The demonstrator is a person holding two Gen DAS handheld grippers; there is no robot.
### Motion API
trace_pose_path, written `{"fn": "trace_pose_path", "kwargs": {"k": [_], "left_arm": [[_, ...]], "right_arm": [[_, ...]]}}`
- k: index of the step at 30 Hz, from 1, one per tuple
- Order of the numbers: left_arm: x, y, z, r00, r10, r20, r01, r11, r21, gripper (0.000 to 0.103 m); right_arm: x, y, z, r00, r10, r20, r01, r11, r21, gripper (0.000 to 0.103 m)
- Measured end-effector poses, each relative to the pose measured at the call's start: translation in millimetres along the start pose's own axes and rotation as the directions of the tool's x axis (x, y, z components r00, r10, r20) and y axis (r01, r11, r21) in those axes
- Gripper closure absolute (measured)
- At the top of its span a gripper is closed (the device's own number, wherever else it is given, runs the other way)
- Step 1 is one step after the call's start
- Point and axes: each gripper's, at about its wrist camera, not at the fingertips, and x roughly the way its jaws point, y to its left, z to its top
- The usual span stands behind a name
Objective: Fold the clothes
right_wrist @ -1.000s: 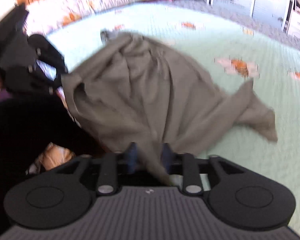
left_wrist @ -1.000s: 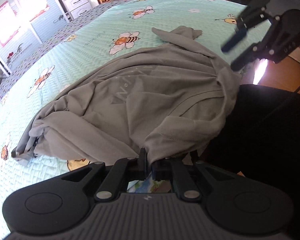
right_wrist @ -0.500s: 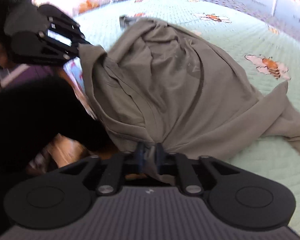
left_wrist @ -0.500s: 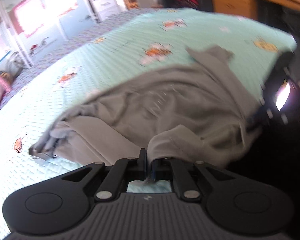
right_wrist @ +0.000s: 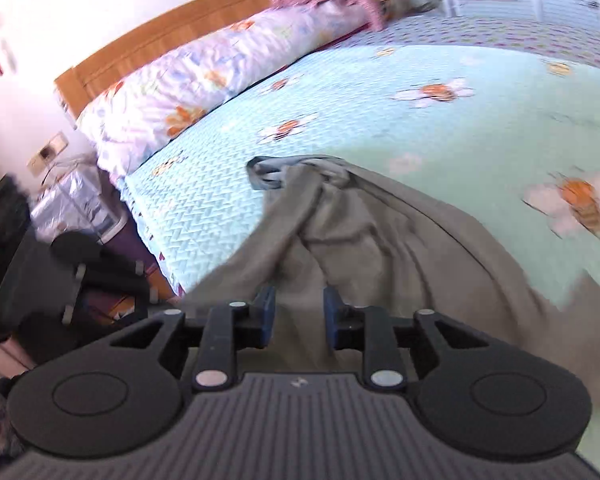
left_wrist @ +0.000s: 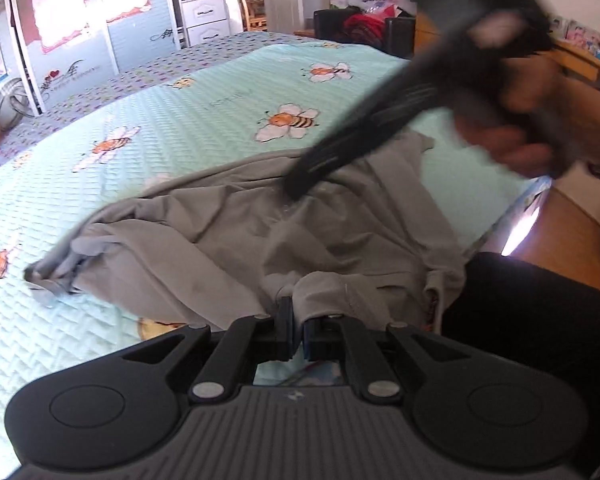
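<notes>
Garment: grey T-shirt (left_wrist: 236, 236), rumpled and unfolded, lying on the bee-print bedspread (left_wrist: 188, 128) near the bed's edge.
Left gripper (left_wrist: 298, 326): jaws pressed together, pinching a bunched edge of the shirt at the near side.
Right gripper (right_wrist: 298, 310): jaws opening; grey cloth lies between the blue pads (right_wrist: 266, 312) but they do not press on it. Blurred in the left wrist view, above the shirt's middle.
Step (judged): re-gripping to spread the shirt flat; no fold made yet.
Next move (judged): right gripper needs a fresh hold on a hem or shoulder edge, opposite the left, then pull taut.
</notes>
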Motion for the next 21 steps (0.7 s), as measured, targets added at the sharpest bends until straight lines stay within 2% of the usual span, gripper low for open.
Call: {"fn": "trace_pose_path", "kwargs": {"k": [3,6,7,8,9,12,15,16,19,21], "left_arm": [[-1,-1,1,1.0,-0.016,0.023,0.016,1.0,-0.004,0.098],[-2,2,4,0.999,-0.021,0.037,0.022,1.0,-0.008,0.098],[-2,5,5,0.999,-0.02,0.043,0.021,1.0,-0.009,0.098],[-2,7,5,0.999,-0.015,0.051,0.016,1.0,-0.013,0.098],[-3,10,5,0.998,-0.01,0.058,0.011,1.0,-0.016,0.098],[-5,22,11,0.995,0.016,0.096,-0.012,0.999,-0.038,0.098],[-11,34,21,0.983,0.083,0.162,-0.075,0.996,-0.054,0.095],[-14,37,24,0.976,0.112,0.188,-0.102,0.993,-0.059,0.095],[-21,46,41,0.957,0.114,0.268,-0.093,0.992,-0.09,0.094],[-25,53,52,0.94,0.116,0.32,-0.085,0.99,-0.11,0.092]], "right_arm": [[51,5,25,0.994,0.022,-0.105,-0.025,0.999,-0.029,0.051],[96,17,36,0.979,0.033,-0.202,-0.041,0.999,-0.034,0.051],[105,19,38,0.974,0.055,-0.219,-0.062,0.998,-0.024,0.055],[114,21,40,0.97,0.075,-0.231,-0.08,0.997,-0.011,0.091],[113,19,44,0.974,0.084,-0.208,-0.084,0.996,0.012,0.103],[111,16,56,0.985,0.108,-0.135,-0.098,0.992,0.08,0.103],[74,-3,83,0.996,0.081,0.043,-0.088,0.98,0.177,0.103],[59,-11,93,0.992,0.066,0.105,-0.087,0.973,0.213,0.103],[12,-30,114,0.967,0.009,0.253,-0.074,0.966,0.249,0.102],[-17,-30,122,0.938,-0.108,0.329,0.036,0.975,0.218,0.103]]}}
